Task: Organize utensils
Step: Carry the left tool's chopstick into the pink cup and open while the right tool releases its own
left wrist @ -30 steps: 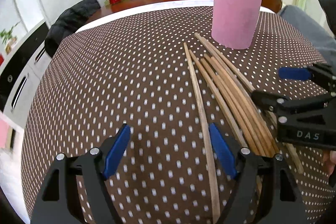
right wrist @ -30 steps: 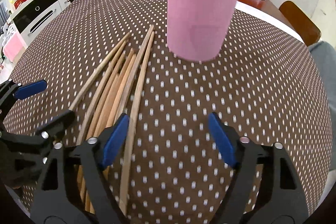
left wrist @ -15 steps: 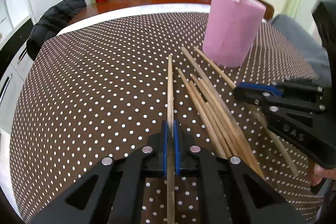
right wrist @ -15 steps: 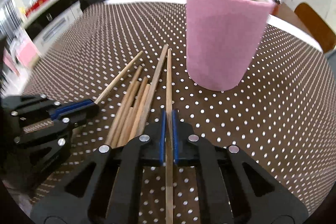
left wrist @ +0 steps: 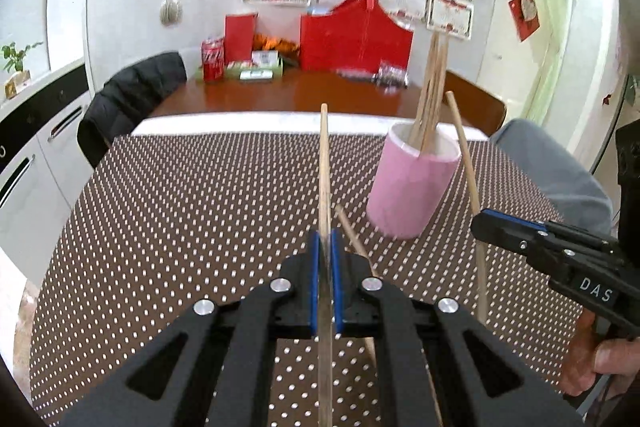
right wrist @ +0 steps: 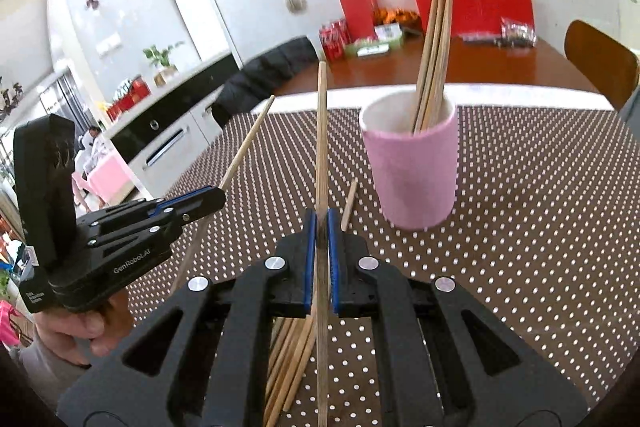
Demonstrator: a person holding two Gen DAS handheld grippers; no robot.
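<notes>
Two chopsticks are off the cloth, one in each of your grippers. Far left in the right wrist view: cabinet with black drawer fronts (right wrist: 168,123), potted plant (right wrist: 160,57) on top, then a black jacket (right wrist: 272,67) draped over a chair at the table edge. Your left gripper (left wrist: 326,267) has its blue pads pressed together on the left chopstick (left wrist: 324,163), which rises steeply ahead of the jaws. Beneath it, brown dotted tablecloth (left wrist: 192,207); the loose chopsticks (right wrist: 290,359) lie bundled on it under the right gripper's frame, partly hidden, one tip poking out beside the cup. Behind, on the wooden table: red can (left wrist: 212,61), red bag (left wrist: 356,39), certificates on the wall. Pink cup (left wrist: 412,191) stands upright on the cloth right of centre, several chopsticks leaning inside it. Your right gripper (right wrist: 320,255) is likewise clamped on the right chopstick (right wrist: 321,131), angled upward, near the cup's left side but apart from it. Nothing lies between either held stick and the cup mouth. Far right: wooden chair back (right wrist: 600,55).
</notes>
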